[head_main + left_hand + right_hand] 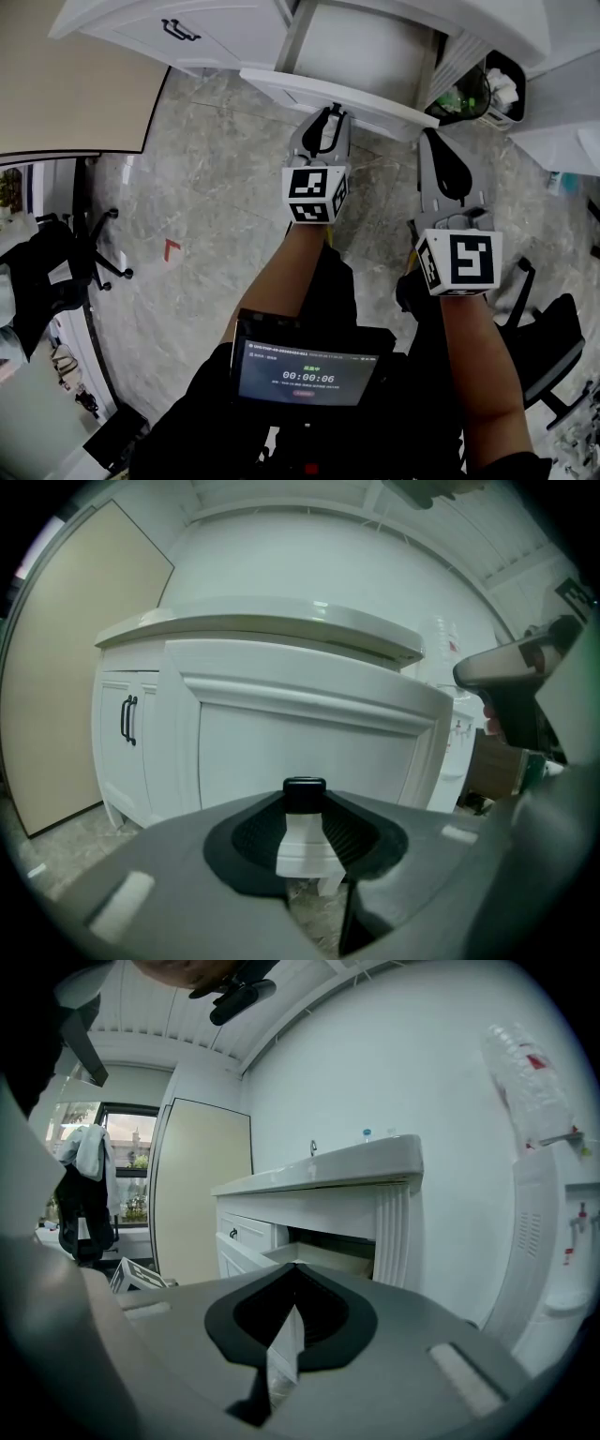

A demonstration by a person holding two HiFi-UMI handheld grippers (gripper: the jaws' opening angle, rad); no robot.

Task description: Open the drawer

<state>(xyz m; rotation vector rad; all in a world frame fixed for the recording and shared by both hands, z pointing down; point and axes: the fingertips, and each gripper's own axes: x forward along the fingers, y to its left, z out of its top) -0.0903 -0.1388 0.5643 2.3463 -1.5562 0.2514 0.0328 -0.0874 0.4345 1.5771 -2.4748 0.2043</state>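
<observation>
Mostly hidden: drawer handle [305,788] (black) inside left gripper [332,116].

Looking steeply down from the head onto the drawer [314,92]; in the left gripper view, close, square to its front; in the right gripper view, side-on to the same drawer.

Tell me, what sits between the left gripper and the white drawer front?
The drawer's black handle. In the left gripper view, the jaws of the left gripper are shut on it, with the drawer front just behind.
</observation>
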